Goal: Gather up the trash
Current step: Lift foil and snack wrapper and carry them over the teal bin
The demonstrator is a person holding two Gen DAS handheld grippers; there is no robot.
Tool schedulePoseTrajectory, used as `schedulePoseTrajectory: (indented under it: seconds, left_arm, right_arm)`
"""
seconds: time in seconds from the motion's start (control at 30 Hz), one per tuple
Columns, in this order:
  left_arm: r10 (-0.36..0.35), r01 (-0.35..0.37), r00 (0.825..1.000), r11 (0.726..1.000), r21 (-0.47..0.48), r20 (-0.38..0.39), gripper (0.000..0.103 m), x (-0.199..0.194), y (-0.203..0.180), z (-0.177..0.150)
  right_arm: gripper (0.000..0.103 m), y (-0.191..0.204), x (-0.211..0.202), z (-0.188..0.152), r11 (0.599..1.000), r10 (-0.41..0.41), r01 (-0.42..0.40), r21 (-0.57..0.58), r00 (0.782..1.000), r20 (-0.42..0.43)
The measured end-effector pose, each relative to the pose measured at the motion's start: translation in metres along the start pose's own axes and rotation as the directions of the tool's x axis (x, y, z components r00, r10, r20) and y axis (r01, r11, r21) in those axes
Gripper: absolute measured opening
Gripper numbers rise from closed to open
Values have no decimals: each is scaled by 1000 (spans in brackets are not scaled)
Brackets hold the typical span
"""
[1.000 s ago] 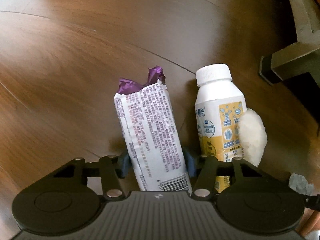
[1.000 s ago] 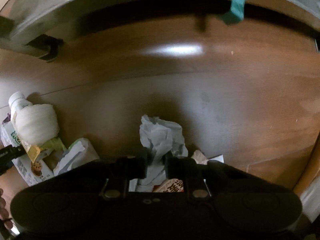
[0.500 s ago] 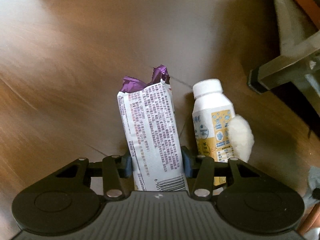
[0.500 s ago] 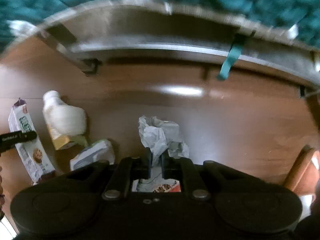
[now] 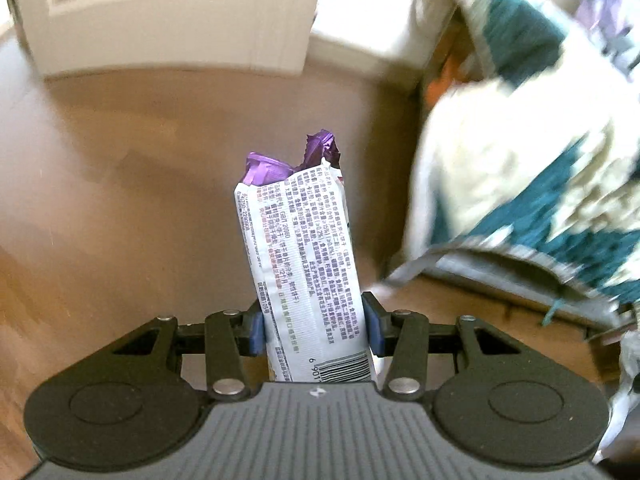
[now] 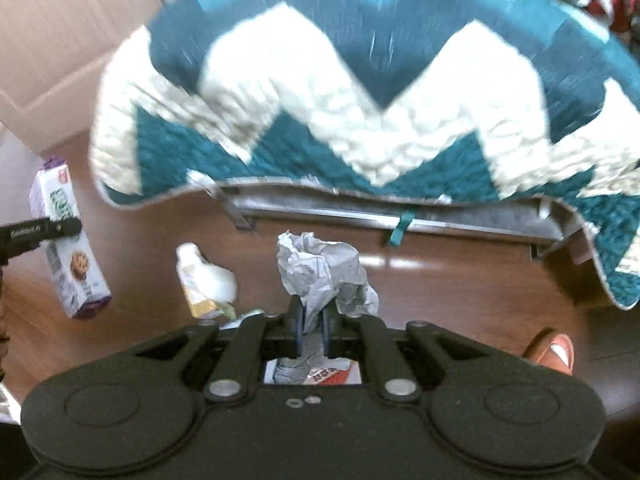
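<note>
- Left tongs point(image 5: 314, 330) clamp a light, crushable cookie pack point(image 5: 308, 272) across its lower sides.
- Right tongs point(image 6: 313, 330) pinch soft crumpled paper point(image 6: 324, 276) at its base.

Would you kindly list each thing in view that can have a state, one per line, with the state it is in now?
left gripper: shut on the cookie packet
cookie packet: torn open at the top, held off the floor
right gripper: shut on the crumpled paper
crumpled paper: scrunched, held
milk bottle: capped, on the floor
quilt: hanging over the bed frame
door: cannot tell, only the lower part shows
</note>
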State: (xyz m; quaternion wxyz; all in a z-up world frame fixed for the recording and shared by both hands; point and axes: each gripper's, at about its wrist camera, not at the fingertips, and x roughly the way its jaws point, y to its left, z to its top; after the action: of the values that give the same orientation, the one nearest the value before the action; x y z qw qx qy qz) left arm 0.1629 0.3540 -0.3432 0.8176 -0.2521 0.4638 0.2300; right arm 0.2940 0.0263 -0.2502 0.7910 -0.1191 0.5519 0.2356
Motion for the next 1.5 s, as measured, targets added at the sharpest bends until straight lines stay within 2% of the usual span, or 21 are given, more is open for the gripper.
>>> schedulePoseTrajectory:
  seconds: [0.13, 0.27, 0.43, 0.6, 0.73, 0.83, 1.07, 1.2, 1.37, 1.5]
  left_arm:
    - [-38, 35, 995, 999, 34, 97, 46, -63, -16, 21]
    - [-106, 93, 978, 993, 78, 181, 46, -130, -37, 37]
    - [-194, 158, 951, 975, 159, 243, 46, -199, -73, 47]
    - [-285, 213, 922, 939, 270, 263, 46, -260, -123, 40]
    - [-355, 249, 898, 897, 366, 260, 46, -299, -167, 24]
    - [-408, 275, 874, 864, 423, 265, 46, -328, -202, 18]
    - [-520, 309, 808, 775, 551, 279, 46, -396, -289, 8]
    - [-575, 327, 778, 716, 617, 255, 46, -419, -346, 0]
    - [-648, 376, 738, 625, 684, 187, 46, -444, -413, -17]
    - [-697, 402, 702, 555, 728, 144, 46, -462, -466, -28]
  right_arm:
    - [7, -2, -62, -2, 1000, 14, -12, -17, 997, 81]
    - [7, -7, -124, -7, 999, 21, -16, -35, 985, 172]
    - [7, -17, -197, -23, 999, 24, -12, -49, 968, 251]
    - [7, -35, -260, -42, 998, 29, -11, -56, 941, 338]
    - [7, -59, -309, -54, 998, 27, 0, -64, 908, 418]
    - [7, -80, -347, -60, 998, 9, 24, -62, 878, 479]
    - [7, -128, -429, -74, 992, -86, 124, -21, 790, 607]
    - [7, -158, -465, -82, 982, -157, 191, 17, 750, 643]
    - [7, -198, -500, -90, 961, -252, 260, 90, 702, 666]
    - [7, -231, -522, -99, 941, -324, 298, 157, 673, 665]
